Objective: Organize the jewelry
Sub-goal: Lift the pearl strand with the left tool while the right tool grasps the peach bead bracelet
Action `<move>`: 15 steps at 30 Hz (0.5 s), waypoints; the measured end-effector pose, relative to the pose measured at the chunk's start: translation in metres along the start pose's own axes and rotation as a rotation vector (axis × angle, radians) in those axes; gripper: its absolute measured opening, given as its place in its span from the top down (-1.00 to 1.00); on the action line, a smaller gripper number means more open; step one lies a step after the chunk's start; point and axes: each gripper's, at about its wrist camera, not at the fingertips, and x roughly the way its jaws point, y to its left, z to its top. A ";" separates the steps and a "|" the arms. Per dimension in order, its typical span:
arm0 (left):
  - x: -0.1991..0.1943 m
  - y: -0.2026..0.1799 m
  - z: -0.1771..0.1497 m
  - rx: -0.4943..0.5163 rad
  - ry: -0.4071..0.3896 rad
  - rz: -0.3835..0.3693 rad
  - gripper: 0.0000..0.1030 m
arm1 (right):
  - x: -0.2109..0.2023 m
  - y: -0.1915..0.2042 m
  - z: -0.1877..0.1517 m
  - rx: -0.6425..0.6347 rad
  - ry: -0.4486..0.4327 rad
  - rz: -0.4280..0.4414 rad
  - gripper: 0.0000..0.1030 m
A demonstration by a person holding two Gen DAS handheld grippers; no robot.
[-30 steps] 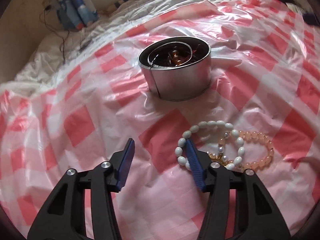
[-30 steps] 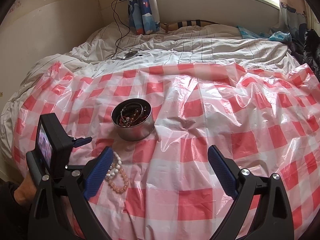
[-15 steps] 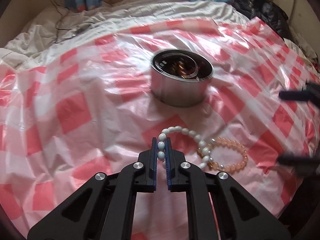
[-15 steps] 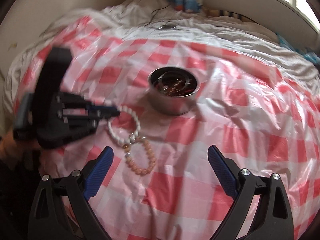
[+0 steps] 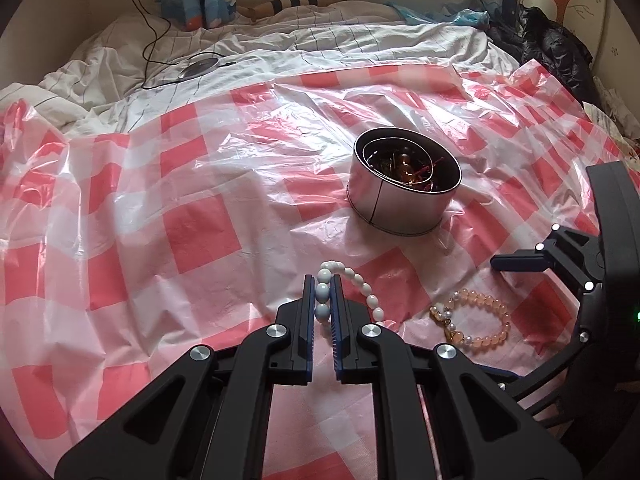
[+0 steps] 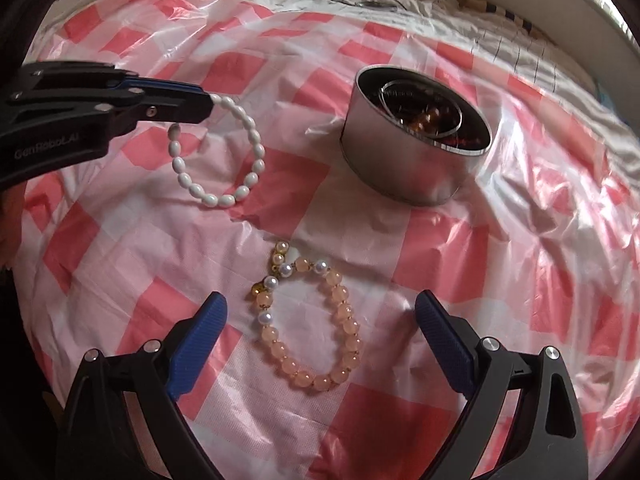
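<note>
Left hand-held gripper (image 5: 323,296) was clamped narrow on the white bracelet (image 6: 224,152), pinching a couple of beads near the tips; the rest of the loop hung free, and whether it cleared the sheet was hard to tell. Right hand-held gripper (image 6: 320,320) was wide, jaws closing, straddling the peach bracelet (image 6: 312,328), which lay flat on the checked plastic sheet (image 5: 192,236) over the bed; pads were not touching it. Tin (image 6: 416,136) sat just beyond both bracelets, already holding other jewelry.

Risks, as I judged them:
- White bracelet was held by a few beads only; round beads between flat pads could roll out on a quick swing toward the tin
- The hanging loop could catch the tin rim and drape outside instead of dropping in
- Right pads could bite the slick, crinkled sheet along with the beads and drag it, shifting the tin
- Both grippers were working close together; they could collide heading to the same tin

Views: the right wrist showed the full white loop and the peach bracelet between the right pads. The left wrist showed beads actually seated between its own pads, and the right gripper only side-on at the frame edge
</note>
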 end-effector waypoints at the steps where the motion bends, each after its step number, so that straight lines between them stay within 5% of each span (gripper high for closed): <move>1: 0.000 0.000 0.000 -0.001 -0.001 0.000 0.87 | 0.000 -0.002 0.000 0.007 -0.001 0.015 -0.46; 3: -0.001 0.001 0.001 -0.004 -0.003 -0.001 0.87 | -0.003 -0.007 0.000 0.031 -0.001 0.038 0.39; 4: -0.001 0.001 0.001 -0.006 -0.003 -0.002 0.87 | -0.005 -0.010 0.000 0.046 0.000 0.048 0.59; 10: -0.005 0.000 0.002 -0.021 -0.010 -0.025 0.87 | -0.014 -0.025 -0.001 0.160 -0.040 0.172 0.88; 15: -0.013 -0.001 0.008 -0.040 -0.034 -0.054 0.87 | -0.036 -0.048 0.004 0.281 -0.117 0.295 0.89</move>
